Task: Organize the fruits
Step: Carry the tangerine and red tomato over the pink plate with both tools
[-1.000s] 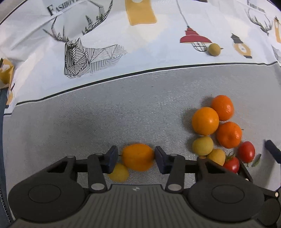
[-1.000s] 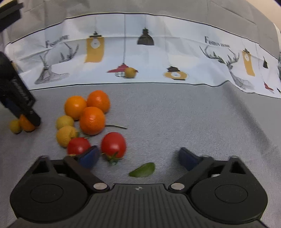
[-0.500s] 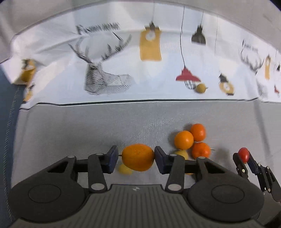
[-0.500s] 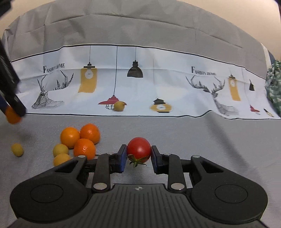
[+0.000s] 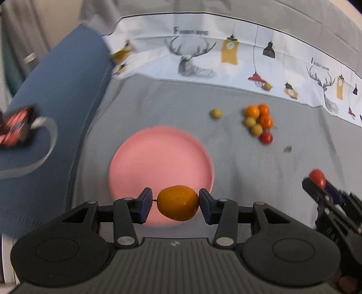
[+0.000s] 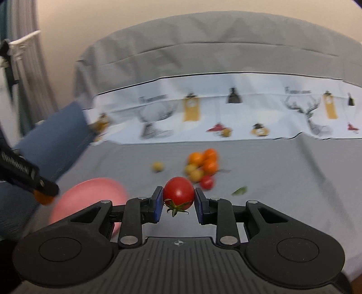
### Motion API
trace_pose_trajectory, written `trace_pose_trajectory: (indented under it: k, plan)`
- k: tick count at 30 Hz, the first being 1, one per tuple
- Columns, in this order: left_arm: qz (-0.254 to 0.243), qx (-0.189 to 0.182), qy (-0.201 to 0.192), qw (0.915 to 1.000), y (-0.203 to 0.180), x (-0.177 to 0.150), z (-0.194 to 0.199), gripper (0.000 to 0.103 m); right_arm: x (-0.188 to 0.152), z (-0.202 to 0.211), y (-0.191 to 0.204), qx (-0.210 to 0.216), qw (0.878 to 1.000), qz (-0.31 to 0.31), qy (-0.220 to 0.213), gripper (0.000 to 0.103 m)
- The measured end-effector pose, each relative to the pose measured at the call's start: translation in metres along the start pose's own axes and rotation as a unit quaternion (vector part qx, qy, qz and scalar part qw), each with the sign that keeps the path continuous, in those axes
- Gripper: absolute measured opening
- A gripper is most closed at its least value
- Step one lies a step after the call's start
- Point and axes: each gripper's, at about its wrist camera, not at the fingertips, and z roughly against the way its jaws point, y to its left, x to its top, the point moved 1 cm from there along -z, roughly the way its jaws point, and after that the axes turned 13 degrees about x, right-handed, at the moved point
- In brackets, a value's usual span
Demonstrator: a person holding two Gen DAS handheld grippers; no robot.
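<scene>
On the grey cloth [image 5: 237, 171], a pink plate [image 5: 158, 158], bare inside, no fruit seen on it. Beyond and right of it, a tight pile of fruit [image 5: 258, 119]: oranges, small yellow ones, one red tomato at the near edge. Just left of the pile and apart from it, a lone yellow fruit [image 5: 216, 113]. Nearer than the pile, a green leaf [image 5: 287, 149]. Farther back, a white band printed with deer heads and lamps [image 5: 203, 58], with one more yellow fruit [image 5: 267, 86] resting on it. At the left edge, a blue cushion [image 5: 52, 95] carrying a blurred red-and-black object with a grey strap, too smeared to name. Behind all this in the right wrist view, a grey draped backrest and a beige wall [image 6: 113, 20].

Above the plate's near rim, left gripper [image 5: 173, 203] narrowed on an orange [image 5: 178, 202]: right pad against the peel, left pad meeting only a thin stem, with a sliver of gap beside it. Off to the right, right gripper [image 6: 178, 202] closed tight on a tomato [image 6: 178, 193], both blue pads pressed to its sides, green calyx hanging below. Held clear of the cloth, right of the plate, nearer than the pile.
</scene>
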Motion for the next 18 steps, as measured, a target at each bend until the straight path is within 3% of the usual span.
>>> trace_pose_trajectory:
  k: [6, 9, 18]
  plan:
    - [0.047, 0.005, -0.003, 0.9989, 0.046, -0.056, 0.031, 0.050, -0.006, 0.038, 0.056, 0.044, 0.999, -0.011, 0.008, 0.030]
    - [0.059, 0.008, -0.019, 0.9981, 0.062, -0.076, 0.044, 0.050, -0.010, 0.053, 0.080, 0.055, 0.998, 0.022, 0.011, 0.030]
    - [0.083, -0.002, -0.037, 0.9958, 0.083, -0.102, 0.060, 0.050, -0.012, 0.075, 0.109, 0.052, 0.996, 0.069, 0.010, 0.030]
